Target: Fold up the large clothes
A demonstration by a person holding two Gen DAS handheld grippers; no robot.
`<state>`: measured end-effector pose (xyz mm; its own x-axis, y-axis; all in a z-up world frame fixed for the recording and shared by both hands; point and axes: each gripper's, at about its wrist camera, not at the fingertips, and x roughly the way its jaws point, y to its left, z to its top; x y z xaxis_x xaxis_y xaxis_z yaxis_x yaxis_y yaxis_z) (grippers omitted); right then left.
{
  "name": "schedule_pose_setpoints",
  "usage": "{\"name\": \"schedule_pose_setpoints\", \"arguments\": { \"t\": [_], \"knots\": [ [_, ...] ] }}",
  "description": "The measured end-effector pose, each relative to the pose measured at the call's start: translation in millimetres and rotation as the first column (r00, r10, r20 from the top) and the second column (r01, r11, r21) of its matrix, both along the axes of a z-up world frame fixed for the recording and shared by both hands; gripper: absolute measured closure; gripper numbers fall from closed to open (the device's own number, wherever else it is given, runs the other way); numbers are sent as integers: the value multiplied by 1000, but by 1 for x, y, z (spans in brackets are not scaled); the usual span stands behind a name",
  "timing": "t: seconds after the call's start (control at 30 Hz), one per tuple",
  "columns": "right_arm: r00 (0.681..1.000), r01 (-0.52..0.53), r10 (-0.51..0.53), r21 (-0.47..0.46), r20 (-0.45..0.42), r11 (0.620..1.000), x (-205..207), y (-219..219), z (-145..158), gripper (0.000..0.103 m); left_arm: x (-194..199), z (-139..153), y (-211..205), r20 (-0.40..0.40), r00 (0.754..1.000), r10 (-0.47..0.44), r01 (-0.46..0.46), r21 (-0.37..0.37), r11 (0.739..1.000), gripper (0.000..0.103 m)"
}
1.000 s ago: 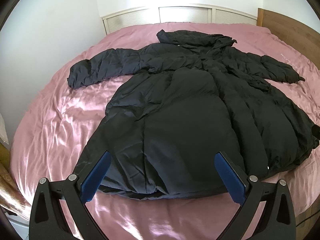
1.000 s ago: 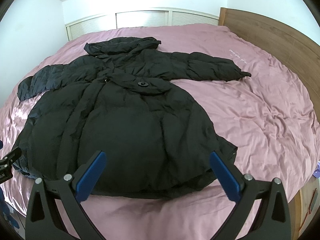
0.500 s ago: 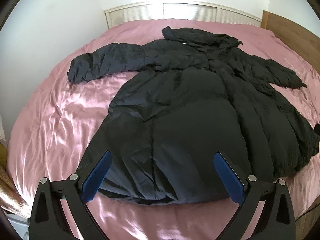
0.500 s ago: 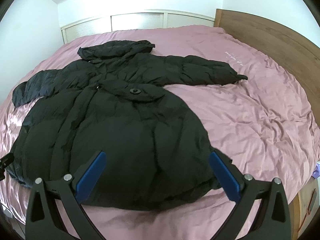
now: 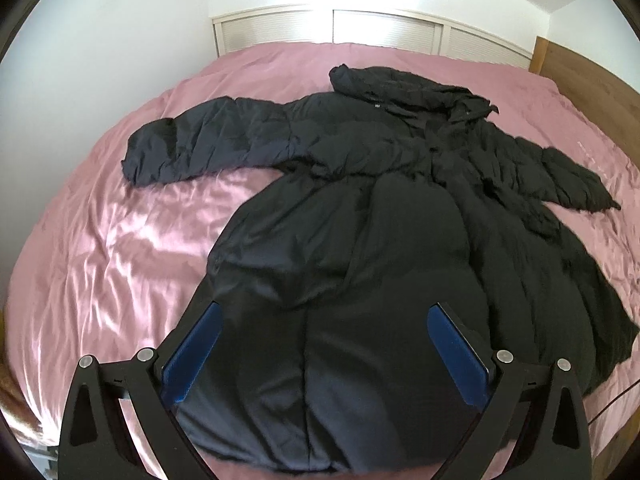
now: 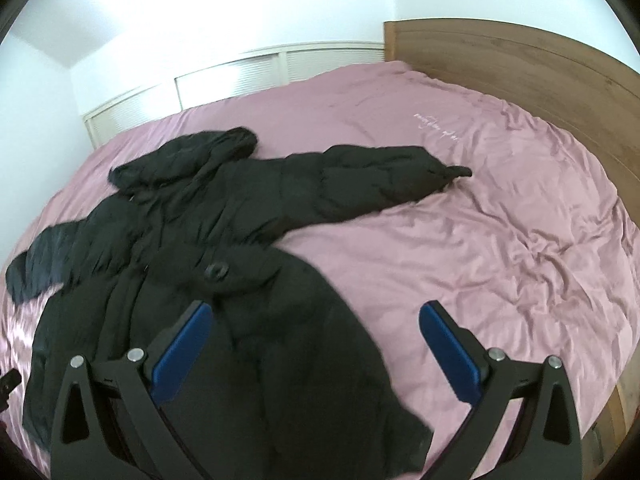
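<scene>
A long black puffer coat (image 5: 360, 240) lies flat on the pink bed (image 5: 100, 248), hood at the far end, both sleeves spread out to the sides. My left gripper (image 5: 324, 320) is open and empty, hovering over the coat's lower left part near the hem. In the right wrist view the coat (image 6: 224, 264) fills the left half, its right sleeve (image 6: 380, 176) stretched toward the headboard side. My right gripper (image 6: 316, 320) is open and empty over the coat's lower right edge.
A wooden headboard (image 6: 540, 68) runs along the bed's right side. White louvered panels (image 5: 360, 28) and white walls stand beyond the far edge. The pink sheet (image 6: 500, 220) is wrinkled to the right of the coat.
Both grippers have moved forward over the coat's hem. The right gripper has also swung to the right, toward the right sleeve and bare sheet. Both stay open.
</scene>
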<state>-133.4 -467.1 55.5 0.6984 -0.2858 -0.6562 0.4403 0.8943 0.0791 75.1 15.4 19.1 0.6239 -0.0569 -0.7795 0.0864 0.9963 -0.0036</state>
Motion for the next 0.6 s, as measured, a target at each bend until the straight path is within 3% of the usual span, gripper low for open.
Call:
{"name": "schedule_pose_setpoints", "arguments": {
  "t": [0.2,0.4,0.6],
  "knots": [
    [1000,20,-21,-37,-12,999,36,-18,-9,0,35,5,-10,55,998,16,-17,16,1000,2],
    [999,16,-20,-89,-51,996,86,-36,-28,0,85,7,-32,126,991,-35,34,9,999,2],
    [993,86,-84,28,-78,996,124,-79,-61,0,137,0,-69,152,985,-84,86,-8,996,2]
  ]
}}
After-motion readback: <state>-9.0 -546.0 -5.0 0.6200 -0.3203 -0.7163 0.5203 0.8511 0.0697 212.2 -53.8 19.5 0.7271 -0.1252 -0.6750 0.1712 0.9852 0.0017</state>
